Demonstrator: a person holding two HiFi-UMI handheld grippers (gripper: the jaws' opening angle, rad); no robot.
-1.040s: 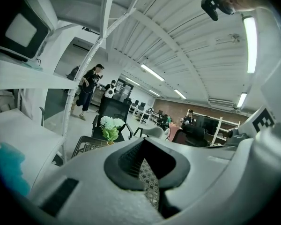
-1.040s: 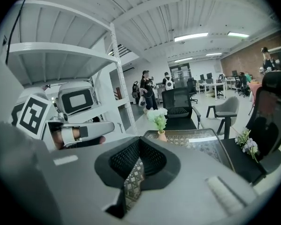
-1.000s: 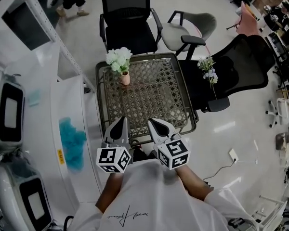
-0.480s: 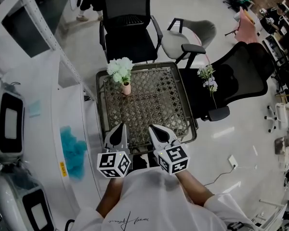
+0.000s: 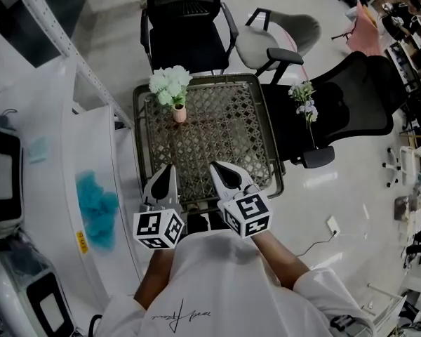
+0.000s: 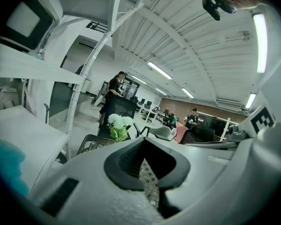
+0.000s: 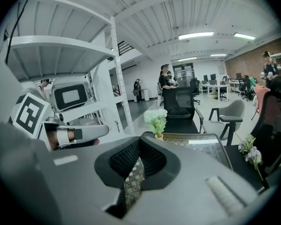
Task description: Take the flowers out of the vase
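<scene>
White flowers (image 5: 170,84) stand in a small pink vase (image 5: 179,113) at the far left corner of the lattice-topped table (image 5: 266,139). My left gripper (image 5: 167,177) and right gripper (image 5: 223,174) hover side by side over the table's near edge, both shut and holding nothing, well short of the vase. In the right gripper view the flowers (image 7: 155,117) and vase (image 7: 158,135) stand just above the shut gripper (image 7: 139,140). The left gripper view shows the flowers (image 6: 119,122) up and left of the shut gripper (image 6: 143,140), whose jaw hides the vase.
A black office chair (image 5: 186,44) and a grey chair (image 5: 266,44) stand behind the table. Another black chair (image 5: 344,97) at the right carries a loose sprig of flowers (image 5: 305,104). White shelving (image 5: 56,153) with a teal cloth (image 5: 97,206) runs along the left.
Both grippers have edged forward together, a little further over the table's near edge. Their jaws stay shut. The flowers and vase have not moved.
</scene>
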